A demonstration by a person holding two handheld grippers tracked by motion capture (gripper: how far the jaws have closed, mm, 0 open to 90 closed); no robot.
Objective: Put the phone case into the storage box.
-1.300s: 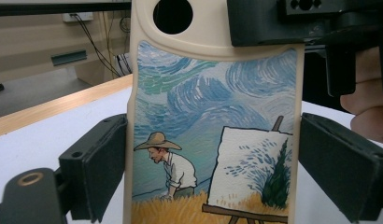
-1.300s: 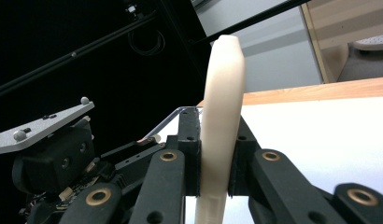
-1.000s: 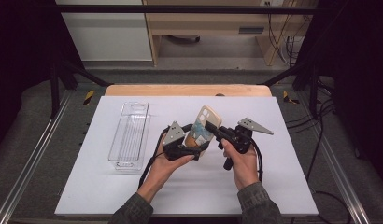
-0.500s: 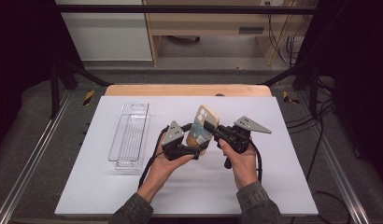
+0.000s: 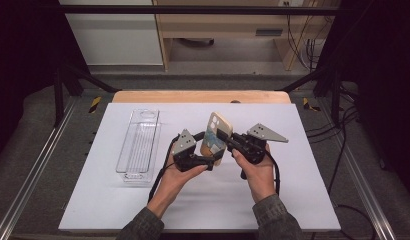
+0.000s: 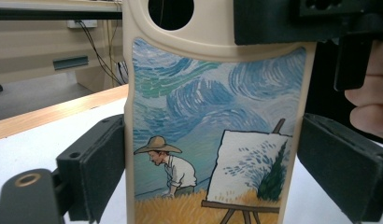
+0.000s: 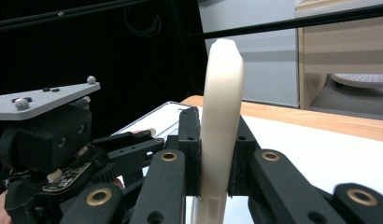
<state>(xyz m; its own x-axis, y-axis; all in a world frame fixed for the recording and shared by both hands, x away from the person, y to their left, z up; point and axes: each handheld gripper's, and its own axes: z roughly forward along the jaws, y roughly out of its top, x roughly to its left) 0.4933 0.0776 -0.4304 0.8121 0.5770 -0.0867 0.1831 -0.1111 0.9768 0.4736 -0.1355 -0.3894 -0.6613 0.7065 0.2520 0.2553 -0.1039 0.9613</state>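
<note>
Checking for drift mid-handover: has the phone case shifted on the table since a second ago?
No. The phone case sits as far right of the clear tray as before, upright between both grippers.

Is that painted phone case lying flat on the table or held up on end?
Held up on end. The phone case stands off the white table, the right gripper pinching its thin sides; the left gripper flanks its wide edges.

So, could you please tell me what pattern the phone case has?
The phone case is cream, printed with a painter at an easel under swirling blue sky; clearest in the left gripper view.
</note>
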